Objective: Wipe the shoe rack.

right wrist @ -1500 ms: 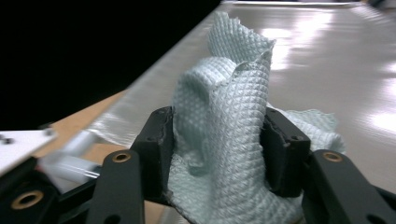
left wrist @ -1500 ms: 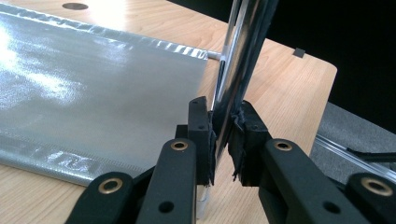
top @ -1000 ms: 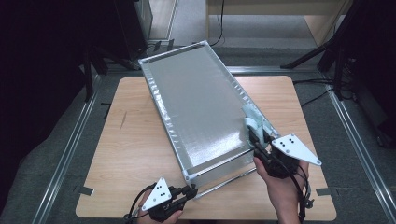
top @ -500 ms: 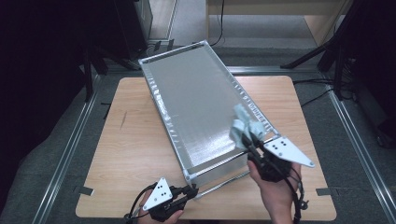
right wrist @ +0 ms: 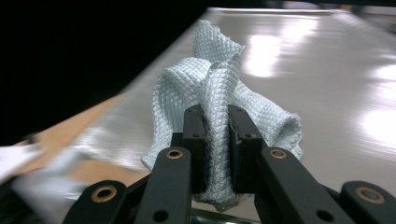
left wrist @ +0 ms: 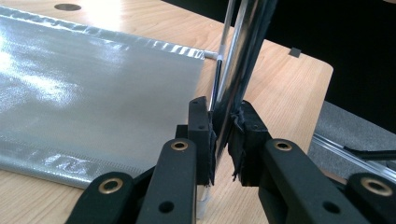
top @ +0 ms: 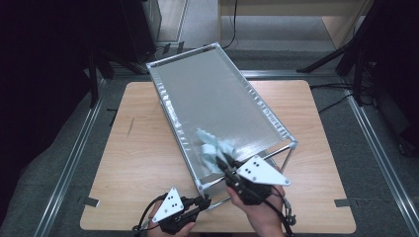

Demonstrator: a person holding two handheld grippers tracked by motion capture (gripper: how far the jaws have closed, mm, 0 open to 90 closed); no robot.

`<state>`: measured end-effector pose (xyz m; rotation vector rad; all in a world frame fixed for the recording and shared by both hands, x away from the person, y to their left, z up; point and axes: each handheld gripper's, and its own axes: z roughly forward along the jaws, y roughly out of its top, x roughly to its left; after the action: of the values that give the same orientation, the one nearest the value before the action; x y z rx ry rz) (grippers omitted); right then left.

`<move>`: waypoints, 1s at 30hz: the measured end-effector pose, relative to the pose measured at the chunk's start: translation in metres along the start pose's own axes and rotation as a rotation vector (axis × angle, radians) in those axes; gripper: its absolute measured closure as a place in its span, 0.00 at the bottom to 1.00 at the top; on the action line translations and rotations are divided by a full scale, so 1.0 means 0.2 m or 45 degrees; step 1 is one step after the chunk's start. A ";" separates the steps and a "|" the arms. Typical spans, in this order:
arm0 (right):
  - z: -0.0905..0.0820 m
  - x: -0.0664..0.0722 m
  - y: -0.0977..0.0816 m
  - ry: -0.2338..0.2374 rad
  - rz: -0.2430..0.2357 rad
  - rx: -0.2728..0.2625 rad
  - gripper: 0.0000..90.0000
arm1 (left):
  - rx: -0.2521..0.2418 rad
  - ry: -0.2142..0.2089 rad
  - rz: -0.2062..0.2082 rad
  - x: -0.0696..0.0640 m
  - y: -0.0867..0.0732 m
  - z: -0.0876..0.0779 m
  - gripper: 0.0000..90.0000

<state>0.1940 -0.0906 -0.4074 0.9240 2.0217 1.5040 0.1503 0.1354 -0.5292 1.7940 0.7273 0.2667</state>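
Wooden bench (top: 138, 163) carries a silver-topped rack (top: 217, 98); left tool (left wrist: 223, 140) pinches its near corner post (left wrist: 240, 70), right tool (right wrist: 215, 140), jaws just closed, pinches a cloth (right wrist: 210, 98) on the near end, wiping barely begun.

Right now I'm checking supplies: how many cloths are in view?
1: the cloth lies on the rack's near end, clamped in the right tool.
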 end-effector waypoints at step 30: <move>-0.04 0.06 0.00 0.005 0.001 0.013 0.89 | -0.003 -0.009 -0.004 0.00 0.00 0.00 0.89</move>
<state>0.1800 -0.0873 -0.4038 0.9266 2.0334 1.4984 0.1502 0.1352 -0.5297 1.7909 0.7243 0.2587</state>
